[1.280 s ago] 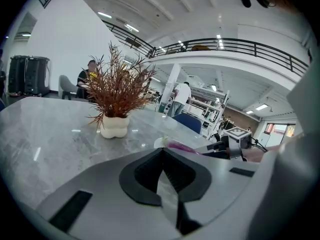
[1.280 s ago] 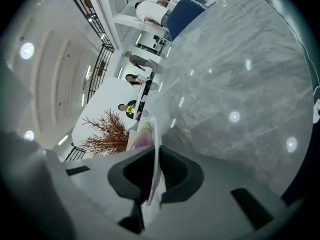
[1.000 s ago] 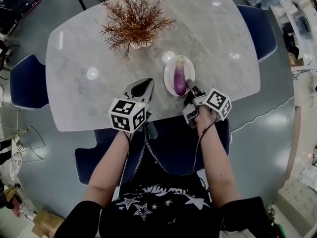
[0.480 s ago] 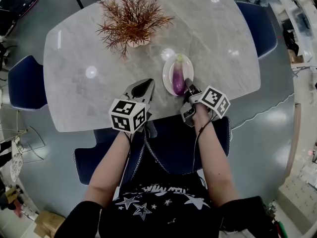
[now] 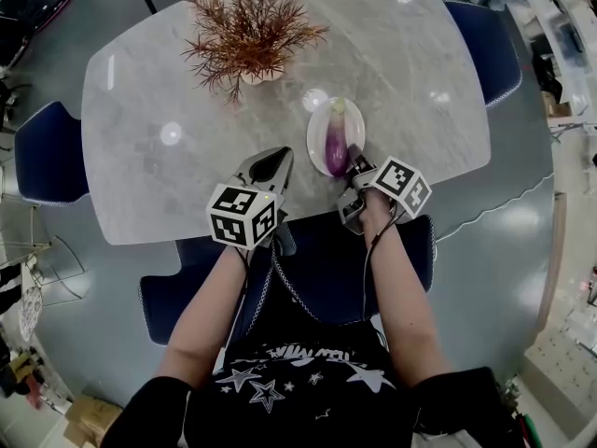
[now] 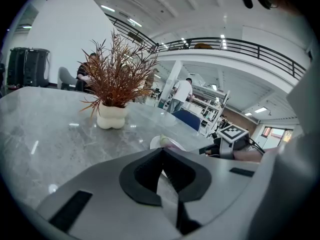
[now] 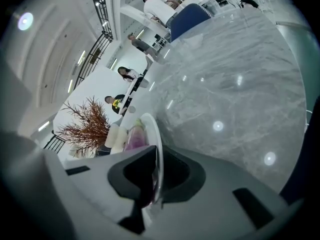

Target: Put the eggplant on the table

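A purple eggplant (image 5: 336, 146) lies lengthwise on a small white plate (image 5: 317, 129) near the table's front edge, right of centre. My right gripper (image 5: 355, 159) reaches the plate's near rim. In the right gripper view the plate's rim (image 7: 157, 134) runs between the jaws, which are closed on it, and the eggplant (image 7: 134, 136) lies just left of them. My left gripper (image 5: 273, 160) rests over the table's front edge left of the plate, shut with nothing in it (image 6: 161, 150). The left gripper view shows the plate (image 6: 161, 142) just beyond its jaw tips.
A dried reddish plant in a white vase (image 5: 250, 28) stands at the back of the grey marble table (image 5: 168, 185). Blue chairs stand at the left (image 5: 51, 152), the far right (image 5: 480, 49) and under me (image 5: 326, 259). People stand far off in the hall.
My right gripper has edged forward and a little left onto the plate's near rim. The plate, the eggplant and the left gripper have stayed where they were.
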{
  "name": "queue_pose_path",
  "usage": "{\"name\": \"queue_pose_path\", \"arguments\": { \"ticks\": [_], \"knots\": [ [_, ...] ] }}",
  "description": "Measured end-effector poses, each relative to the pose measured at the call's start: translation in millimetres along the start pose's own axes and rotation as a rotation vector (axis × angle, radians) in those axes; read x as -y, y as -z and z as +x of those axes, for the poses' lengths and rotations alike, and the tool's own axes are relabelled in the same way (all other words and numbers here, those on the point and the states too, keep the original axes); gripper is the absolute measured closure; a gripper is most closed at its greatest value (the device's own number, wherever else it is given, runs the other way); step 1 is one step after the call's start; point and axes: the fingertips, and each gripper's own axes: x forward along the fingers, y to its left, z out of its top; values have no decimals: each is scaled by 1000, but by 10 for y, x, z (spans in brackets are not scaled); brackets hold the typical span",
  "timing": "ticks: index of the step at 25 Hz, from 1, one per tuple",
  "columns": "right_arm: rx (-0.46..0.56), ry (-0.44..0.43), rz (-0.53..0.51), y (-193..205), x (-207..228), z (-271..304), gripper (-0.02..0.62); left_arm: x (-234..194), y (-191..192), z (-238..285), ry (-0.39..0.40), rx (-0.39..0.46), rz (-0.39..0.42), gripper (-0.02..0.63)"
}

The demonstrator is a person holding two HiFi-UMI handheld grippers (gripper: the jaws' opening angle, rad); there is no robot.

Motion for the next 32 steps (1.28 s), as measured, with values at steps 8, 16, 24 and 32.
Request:
{"name": "queue_pose_path", "arguments": {
  "ticks": [8, 16, 24, 32],
  "knots": [
    [-11, 37, -23, 26, 41, -35, 566, 15, -13, -54, 1, 5, 1, 598],
    [1, 67, -52, 0, 81, -138, 566, 48, -19, -98, -2, 8, 3, 598],
    [20, 51, -70, 3, 35, -286, 568, 81, -52, -200, -4, 27, 0, 598],
    [52, -7, -136, 97, -258, -498, 568, 110, -141, -473, -8, 70, 13, 598]
  ]
}}
